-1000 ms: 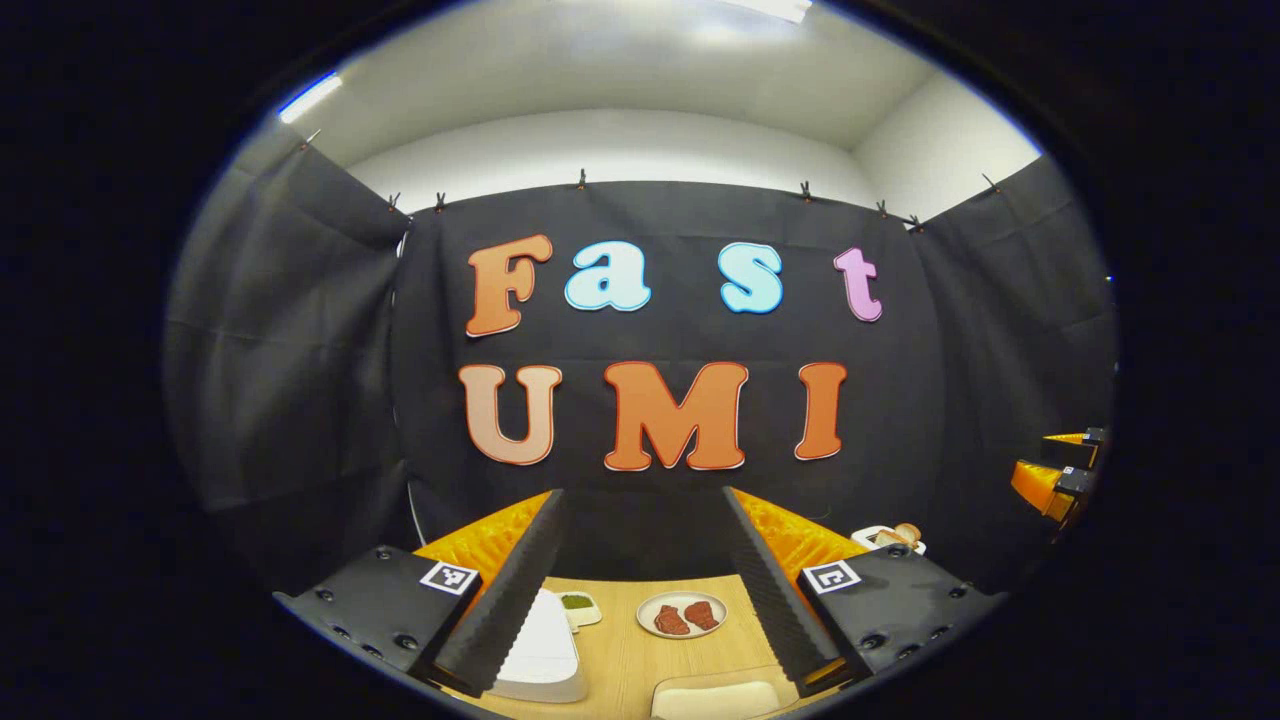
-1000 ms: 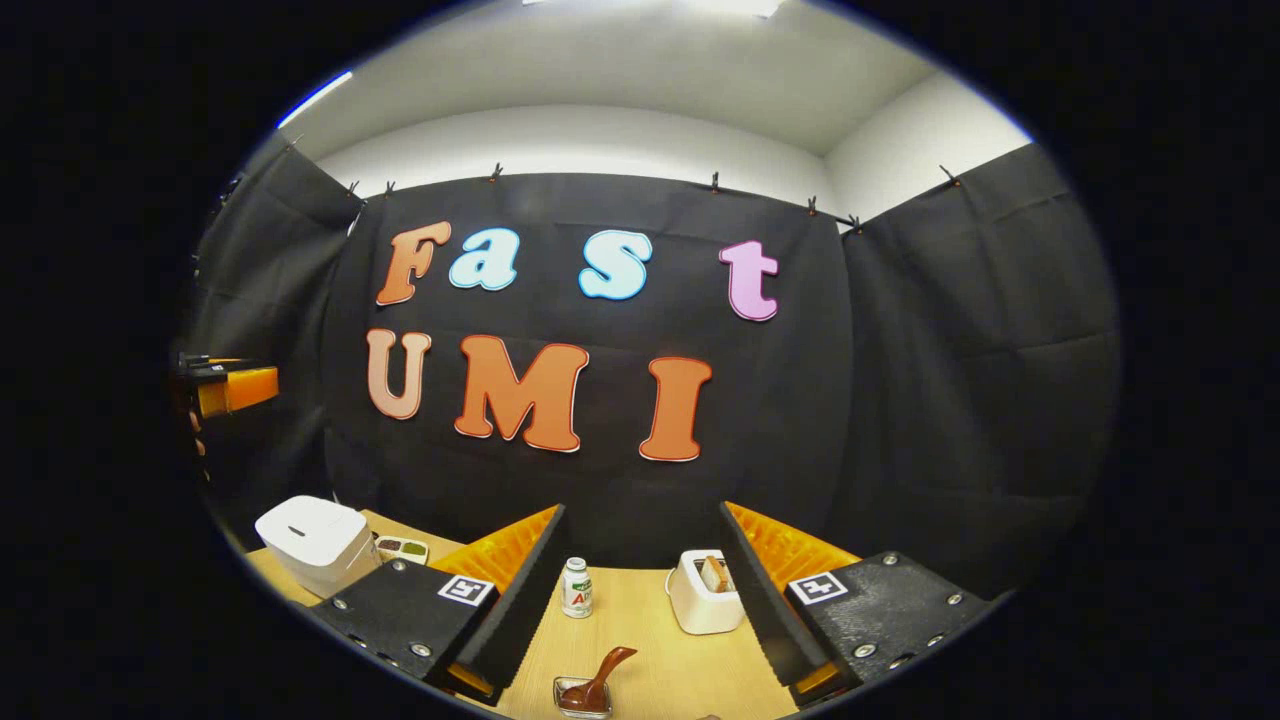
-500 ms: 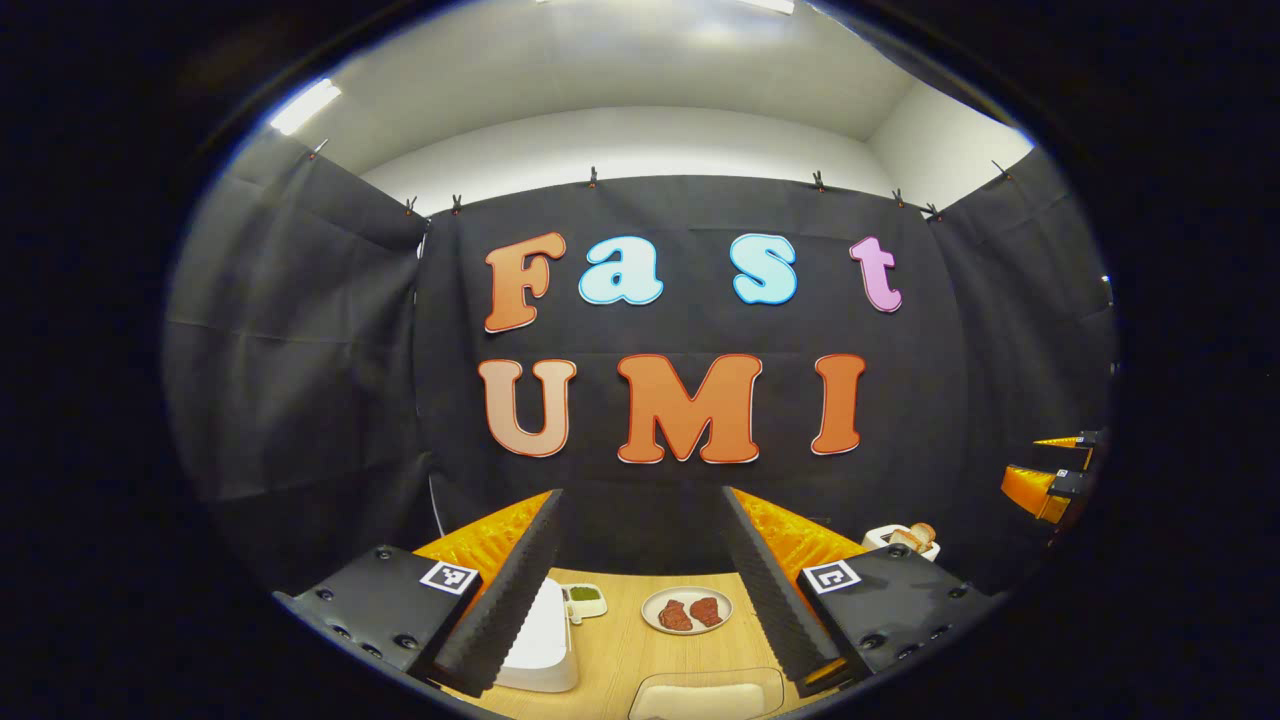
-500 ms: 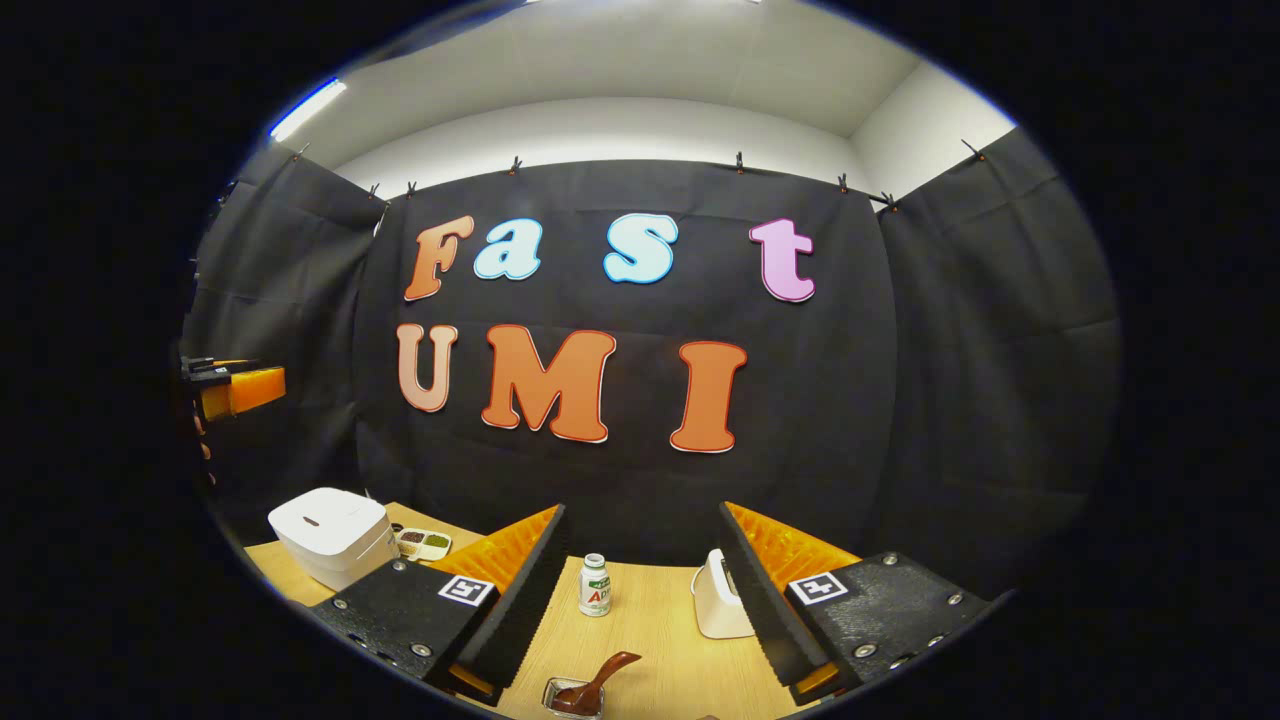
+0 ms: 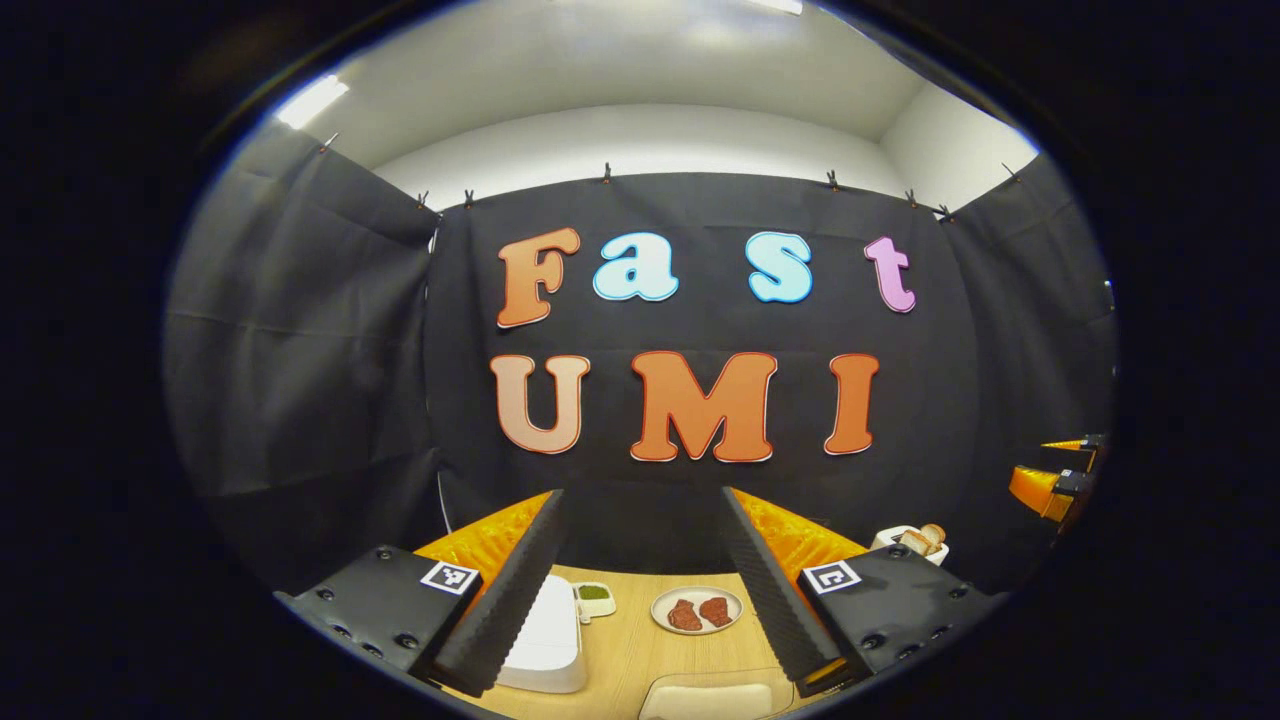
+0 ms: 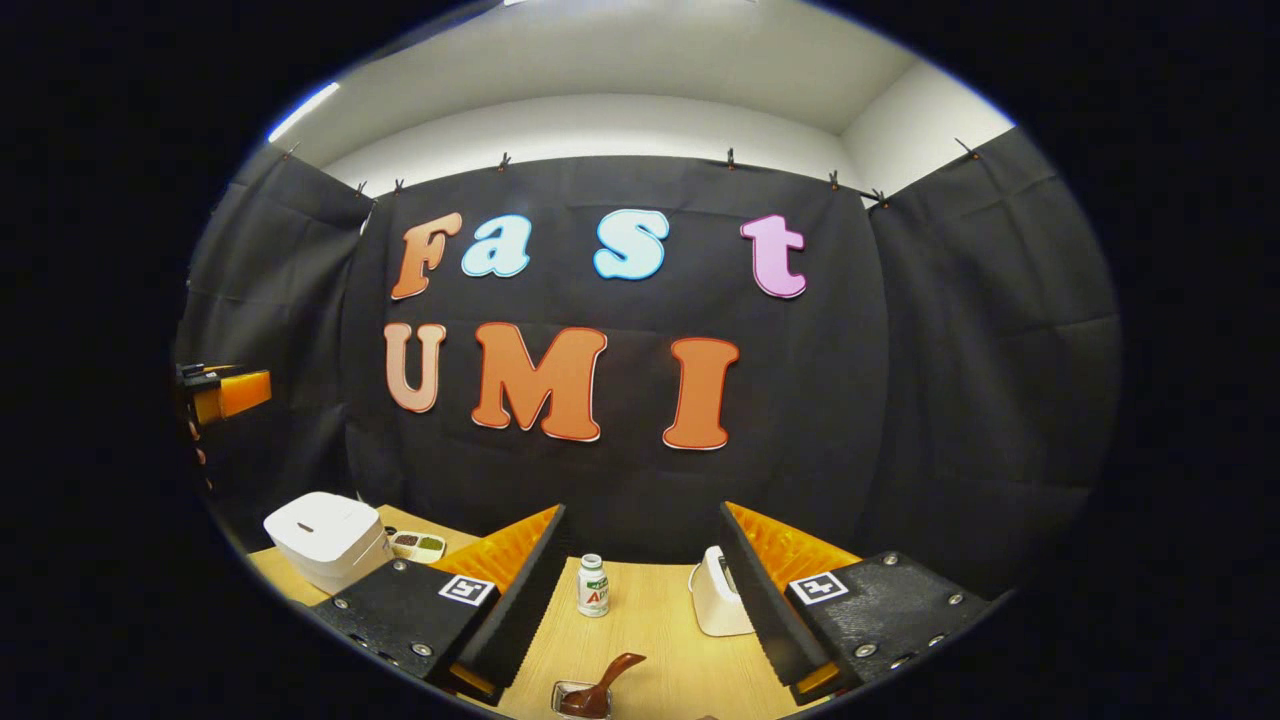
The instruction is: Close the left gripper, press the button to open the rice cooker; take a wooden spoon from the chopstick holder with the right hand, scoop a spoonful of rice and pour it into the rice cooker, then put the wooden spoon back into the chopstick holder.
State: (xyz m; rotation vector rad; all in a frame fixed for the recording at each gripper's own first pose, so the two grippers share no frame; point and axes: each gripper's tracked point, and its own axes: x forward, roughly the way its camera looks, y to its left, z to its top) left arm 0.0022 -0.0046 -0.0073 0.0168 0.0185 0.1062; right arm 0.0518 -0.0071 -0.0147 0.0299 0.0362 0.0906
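Cooker under the left hand-held gripper — both grippers gape open; pressing unclosed, fingers could straddle the button.

Little can be read. In the right gripper view, a small white bottle stands on the desk at 6 o'clock; its label has green and red print, too small to read. Square black-and-white coded markers, without letters, sit on each gripper's finger mounts.
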